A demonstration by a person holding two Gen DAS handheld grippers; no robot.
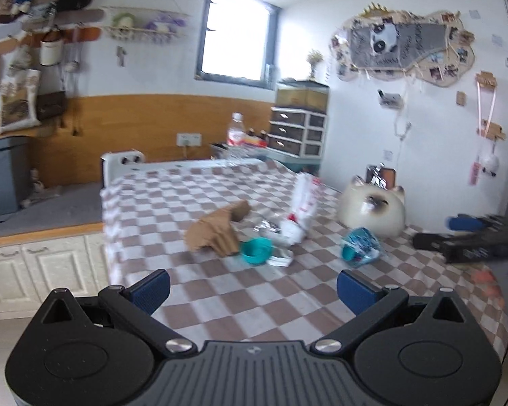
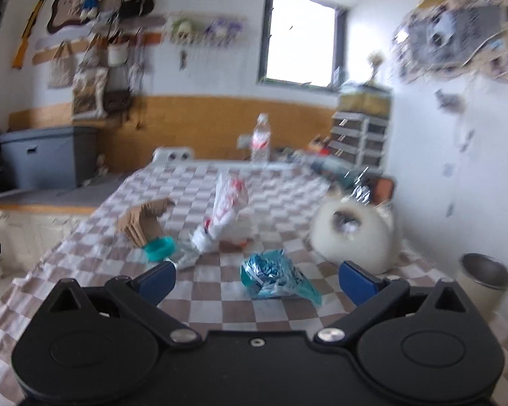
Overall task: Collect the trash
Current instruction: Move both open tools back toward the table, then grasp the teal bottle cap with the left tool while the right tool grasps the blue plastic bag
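Trash lies on a checkered tablecloth (image 1: pixel 220 304) (image 2: pixel 220 304): crumpled brown paper (image 1: pixel 216 233) (image 2: pixel 144 223), a teal cup (image 1: pixel 255 251) (image 2: pixel 159 247), a white plastic bag with red print (image 1: pixel 299 211) (image 2: pixel 220 213), foil scraps (image 1: pixel 266 226), and a blue foil wrapper (image 1: pixel 360 246) (image 2: pixel 274 274). My left gripper (image 1: pixel 253 291) is open, short of the teal cup. My right gripper (image 2: pixel 256 280) is open, with the blue wrapper just ahead between its fingers; from the left wrist view the right gripper (image 1: pixel 470 233) reaches in at the right edge. A small metal bin (image 2: pixel 484 284) stands at the right.
A cream cat-face tissue holder (image 1: pixel 372 208) (image 2: pixel 355 240) sits by the wall. A water bottle (image 1: pixel 235 130) (image 2: pixel 260 138) and a drawer unit (image 1: pixel 298 132) stand beyond the table's far end. A white cabinet (image 1: pixel 40 267) and grey storage box (image 2: pixel 47 159) are at left.
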